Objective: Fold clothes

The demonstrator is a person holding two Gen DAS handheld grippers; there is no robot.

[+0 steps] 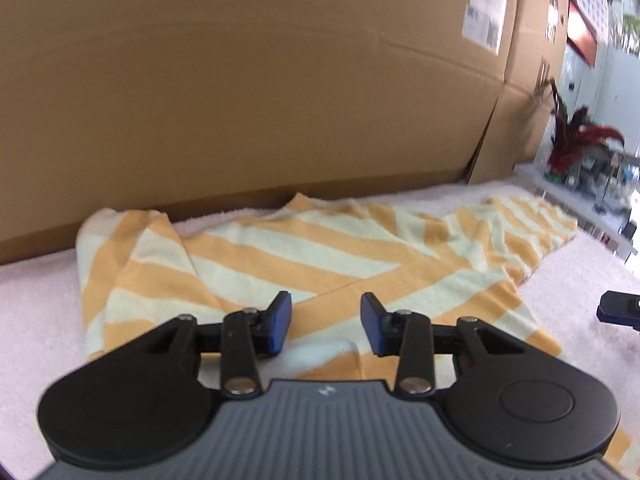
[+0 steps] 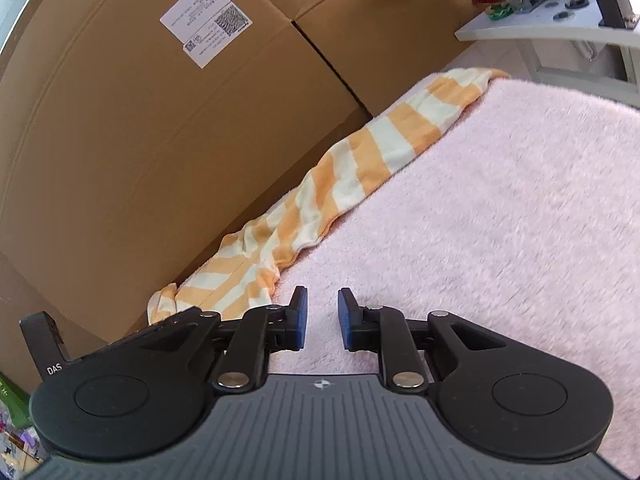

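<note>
The left gripper (image 1: 325,326) hangs over the striped garment (image 1: 304,256) with its 2 fingers spread, pinching nothing. Only this view shows the garment's broad, partly folded body. The right gripper (image 2: 322,318), jaws also apart and empty, sits above bare pink blanket (image 2: 500,208); its view shows 1 long striped sleeve (image 2: 360,160) along the blanket's far edge, against the cardboard box (image 2: 140,140). The stripes are orange and cream.

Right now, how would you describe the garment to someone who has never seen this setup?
Find the big brown cardboard box at the back of the fluffy pale pink blanket. The orange-and-cream striped garment lies spread along its base. It is the only striped, patterned cloth there.
</note>
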